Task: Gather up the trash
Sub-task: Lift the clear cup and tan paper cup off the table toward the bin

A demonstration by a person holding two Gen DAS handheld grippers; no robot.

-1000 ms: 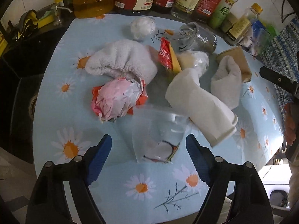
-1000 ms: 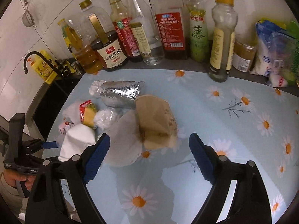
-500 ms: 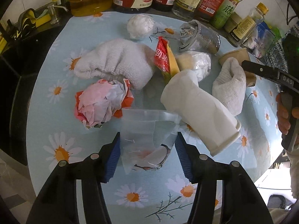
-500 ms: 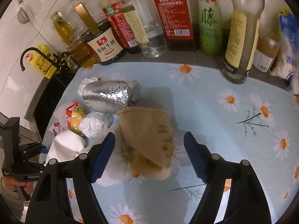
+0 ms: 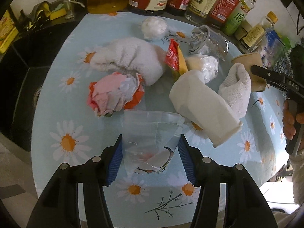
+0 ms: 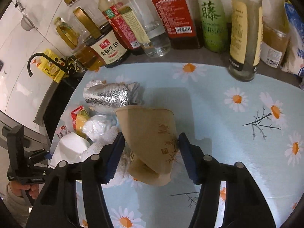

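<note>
Both jaw pairs have narrowed. Left gripper clamps the crumpled clear plastic cup on the daisy tablecloth; right gripper pinches the squashed brown paper cup. Best squeeze gently, lift straight.

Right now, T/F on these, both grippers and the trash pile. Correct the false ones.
1. The left gripper is shut on the clear plastic cup. True.
2. The right gripper brackets the foil wrapper. False: its jaws close on the brown paper cup; the foil lies beyond it.
3. The white paper cup stands upright. False: it lies on its side.
4. The pink crumpled paper lies left of the white paper cup in the left wrist view. True.
5. The bottles stand at the tablecloth's near edge. False: they line the far edge.
</note>
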